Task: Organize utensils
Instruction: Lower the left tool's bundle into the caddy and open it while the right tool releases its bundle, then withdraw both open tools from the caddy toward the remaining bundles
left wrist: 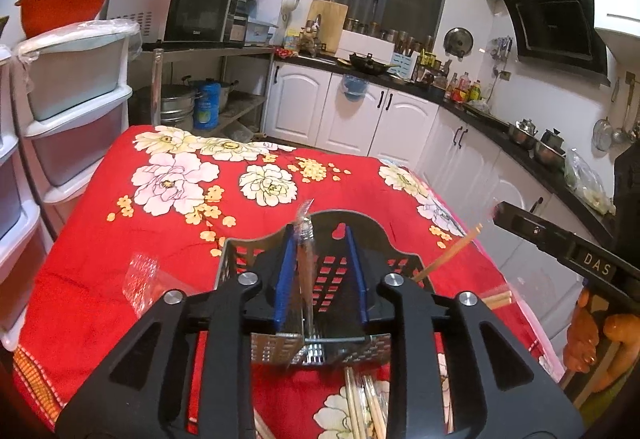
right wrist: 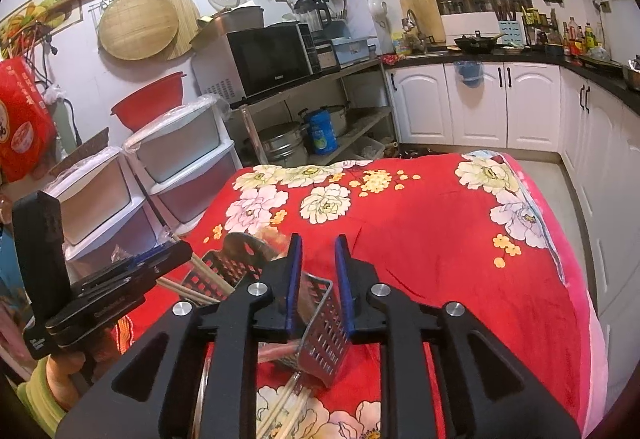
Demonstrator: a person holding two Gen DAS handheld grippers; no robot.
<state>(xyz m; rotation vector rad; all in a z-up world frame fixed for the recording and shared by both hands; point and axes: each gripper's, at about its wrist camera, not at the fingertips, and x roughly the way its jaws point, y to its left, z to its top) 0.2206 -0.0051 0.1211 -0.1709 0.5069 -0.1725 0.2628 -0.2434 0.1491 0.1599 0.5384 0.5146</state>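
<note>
The left gripper [left wrist: 320,271] is seen with its blue pads apart over the perforated metal utensil caddy [left wrist: 280,263]; a plastic-wrapped utensil [left wrist: 305,239] stands between the pads, seemingly unclamped, inside the caddy. The right gripper [right wrist: 318,279] is likewise parted, nothing gripped, straddling the caddy's near right wall [right wrist: 324,323]. The caddy rests on the red floral cloth [left wrist: 160,239] at the near edge of the table. Loose chopsticks [left wrist: 364,403] lie on the cloth just nearer than the caddy; further sticks [right wrist: 200,275] lean at its left side. It is judged that release should be completed cleanly, grippers withdrawn upward so the caddy is not tipped, then the loose chopsticks collected.
</note>
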